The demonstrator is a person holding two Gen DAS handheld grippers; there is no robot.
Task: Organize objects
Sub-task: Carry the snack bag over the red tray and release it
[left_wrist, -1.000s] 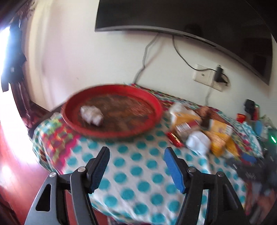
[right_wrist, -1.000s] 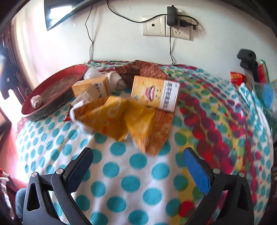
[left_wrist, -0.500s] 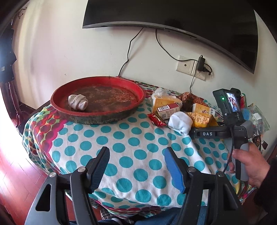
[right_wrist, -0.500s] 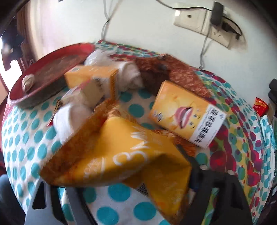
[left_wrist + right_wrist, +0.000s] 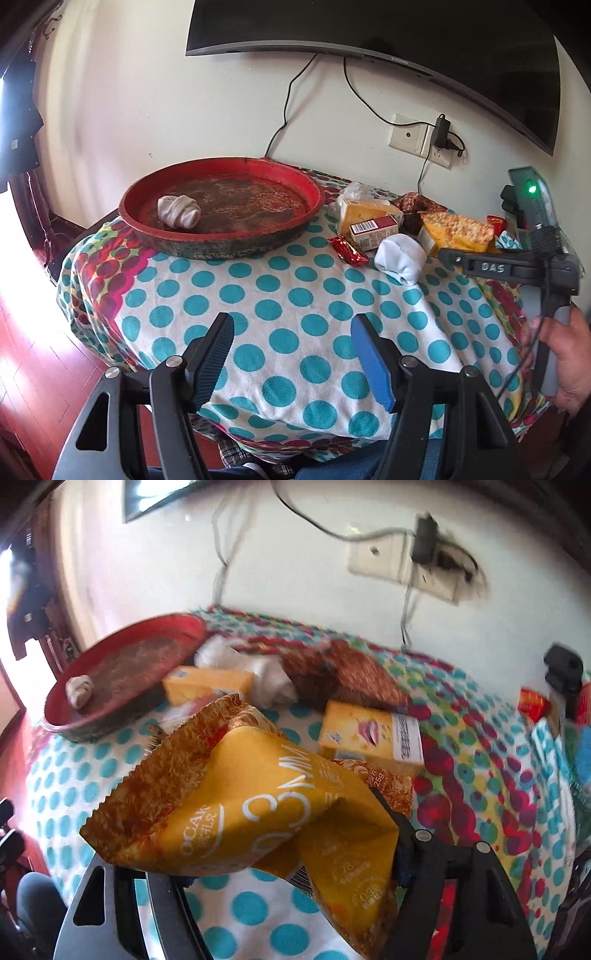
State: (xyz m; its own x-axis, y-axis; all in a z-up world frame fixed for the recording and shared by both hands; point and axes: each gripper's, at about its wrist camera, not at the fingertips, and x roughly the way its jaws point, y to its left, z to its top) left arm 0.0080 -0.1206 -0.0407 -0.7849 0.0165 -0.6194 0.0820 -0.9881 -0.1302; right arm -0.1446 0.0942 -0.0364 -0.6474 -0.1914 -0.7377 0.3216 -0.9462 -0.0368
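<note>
A round red tray point(image 5: 314, 195) stands at the table's back left with a rolled grey sock point(image 5: 178, 211) in it; it also shows in the right wrist view point(image 5: 122, 635). My right gripper point(image 5: 291, 853) is shut on a yellow snack bag point(image 5: 258, 812) and holds it above the cloth; the bag hides the fingertips. In the left wrist view the bag point(image 5: 456, 229) hangs at the right gripper's front point(image 5: 448, 255). My left gripper point(image 5: 291, 354) is open and empty over the table's near edge.
Right of the tray lie a yellow box point(image 5: 369, 216), a red and white box point(image 5: 373, 230), a red sachet point(image 5: 348, 251), a white sock ball point(image 5: 400, 258) and a brown packet point(image 5: 343, 675). Another yellow box point(image 5: 373, 738) lies behind the bag. Cables hang from a wall socket point(image 5: 421, 138).
My right gripper moved forward and closed on the yellow snack bag, then lifted it off the cloth. My left gripper drew back from the tray and stayed open.
</note>
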